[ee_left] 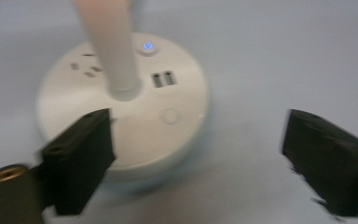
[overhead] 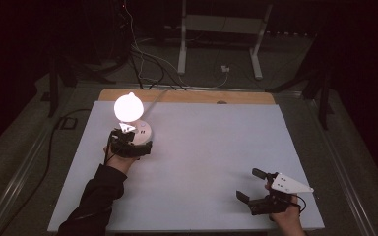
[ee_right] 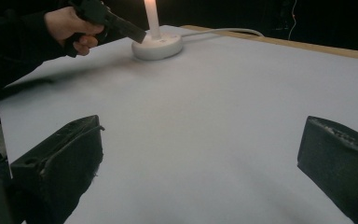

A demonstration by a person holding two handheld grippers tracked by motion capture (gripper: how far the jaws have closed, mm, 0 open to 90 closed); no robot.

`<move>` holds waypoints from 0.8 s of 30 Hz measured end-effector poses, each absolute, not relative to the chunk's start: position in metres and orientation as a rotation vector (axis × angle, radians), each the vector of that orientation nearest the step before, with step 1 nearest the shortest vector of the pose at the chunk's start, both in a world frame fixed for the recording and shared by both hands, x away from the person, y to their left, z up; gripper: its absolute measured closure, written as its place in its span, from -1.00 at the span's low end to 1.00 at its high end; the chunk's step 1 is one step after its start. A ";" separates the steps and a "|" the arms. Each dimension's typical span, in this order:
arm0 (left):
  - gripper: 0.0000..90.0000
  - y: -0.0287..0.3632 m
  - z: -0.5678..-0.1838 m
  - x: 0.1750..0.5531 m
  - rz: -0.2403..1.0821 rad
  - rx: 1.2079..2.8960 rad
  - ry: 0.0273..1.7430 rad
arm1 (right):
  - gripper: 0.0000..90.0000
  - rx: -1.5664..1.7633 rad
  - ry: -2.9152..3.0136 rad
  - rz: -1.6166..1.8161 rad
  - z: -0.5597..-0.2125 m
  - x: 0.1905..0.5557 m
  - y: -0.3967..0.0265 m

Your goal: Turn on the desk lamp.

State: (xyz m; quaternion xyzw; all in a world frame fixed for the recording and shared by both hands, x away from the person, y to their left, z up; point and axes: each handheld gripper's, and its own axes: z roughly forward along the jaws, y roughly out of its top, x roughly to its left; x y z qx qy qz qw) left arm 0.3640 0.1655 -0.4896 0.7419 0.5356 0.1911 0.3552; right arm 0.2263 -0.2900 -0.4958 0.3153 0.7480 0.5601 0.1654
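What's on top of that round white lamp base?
The round white lamp base carries a white stem, a blue-lit power button, two USB ports, a socket and a plain round button. The left gripper's jaw covers its near-left edge.

At the lower left of the high view a long black sleeve point(overhead: 94, 199) covers the person's left forearm. Each hand carries a black two-jaw gripper with blocky matte jaws, the left gripper point(overhead: 129, 143) and the right gripper point(overhead: 250, 185), the latter topped by a grey three-cornered plate point(overhead: 288, 183).
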 end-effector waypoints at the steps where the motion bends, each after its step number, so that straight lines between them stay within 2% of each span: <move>1: -0.93 0.166 -0.488 0.363 0.478 1.909 1.367 | -1.00 0.901 2.131 1.596 -0.496 0.226 -0.290; 5: -0.99 0.169 -0.480 0.359 0.418 1.907 1.308 | -1.00 0.901 2.132 1.594 -0.496 0.226 -0.290; 15: -0.99 0.177 -0.464 0.351 0.238 1.919 1.148 | -1.00 0.905 2.135 1.590 -0.497 0.227 -0.289; 24: -0.99 0.182 -0.454 0.333 0.228 1.896 1.059 | -1.00 0.906 2.134 1.588 -0.497 0.227 -0.290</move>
